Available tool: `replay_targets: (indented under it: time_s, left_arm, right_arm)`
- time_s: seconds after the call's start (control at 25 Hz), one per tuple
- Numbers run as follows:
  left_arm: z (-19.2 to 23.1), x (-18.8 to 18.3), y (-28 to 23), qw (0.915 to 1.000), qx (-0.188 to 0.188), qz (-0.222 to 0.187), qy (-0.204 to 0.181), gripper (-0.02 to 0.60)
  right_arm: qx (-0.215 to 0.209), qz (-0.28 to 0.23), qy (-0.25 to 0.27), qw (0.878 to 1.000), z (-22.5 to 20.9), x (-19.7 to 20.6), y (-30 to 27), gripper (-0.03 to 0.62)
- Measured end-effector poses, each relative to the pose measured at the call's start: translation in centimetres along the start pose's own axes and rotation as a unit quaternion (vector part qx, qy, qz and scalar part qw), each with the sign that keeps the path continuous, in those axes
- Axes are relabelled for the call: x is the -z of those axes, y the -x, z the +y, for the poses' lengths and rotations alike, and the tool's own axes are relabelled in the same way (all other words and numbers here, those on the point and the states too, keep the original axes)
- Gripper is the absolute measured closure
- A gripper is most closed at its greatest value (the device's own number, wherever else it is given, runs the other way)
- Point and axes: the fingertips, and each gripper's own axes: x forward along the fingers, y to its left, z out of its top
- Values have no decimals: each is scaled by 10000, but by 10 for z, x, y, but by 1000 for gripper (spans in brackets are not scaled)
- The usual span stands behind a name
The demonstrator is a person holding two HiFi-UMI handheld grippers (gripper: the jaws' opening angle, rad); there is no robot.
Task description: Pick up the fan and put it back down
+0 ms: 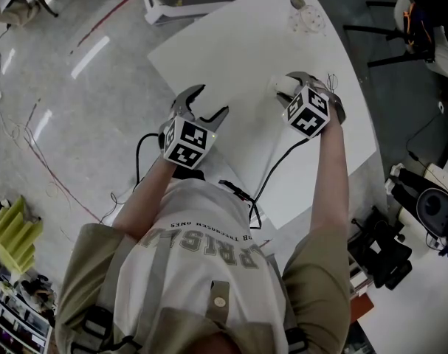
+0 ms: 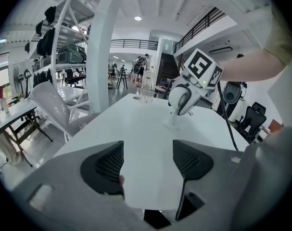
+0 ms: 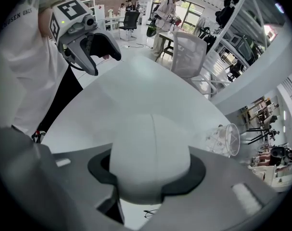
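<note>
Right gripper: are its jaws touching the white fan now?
Touching. The right gripper view shows it: the right gripper's dark pads press on both sides of the fan's rounded white body, with no gap visible.

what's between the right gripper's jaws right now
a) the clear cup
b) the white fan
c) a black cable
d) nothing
b: in the right gripper view, the right gripper has its jaws closed on the rounded white body of the fan, while the clear cup sits off to the side, untouched.
</note>
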Motion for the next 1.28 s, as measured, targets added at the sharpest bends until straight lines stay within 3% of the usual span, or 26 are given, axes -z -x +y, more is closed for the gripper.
replay_targets:
  time_s: [1.04, 1.28]
  left_arm:
    - [-4, 2, 0, 10000, 7, 11, -11, 250]
    - [-1, 3, 3, 10000, -24, -1, 5, 249]
  right_arm:
    - [137, 224, 299, 9992, 8, 5, -11, 382]
    - [14, 166, -26, 9999, 7, 2, -9, 367]
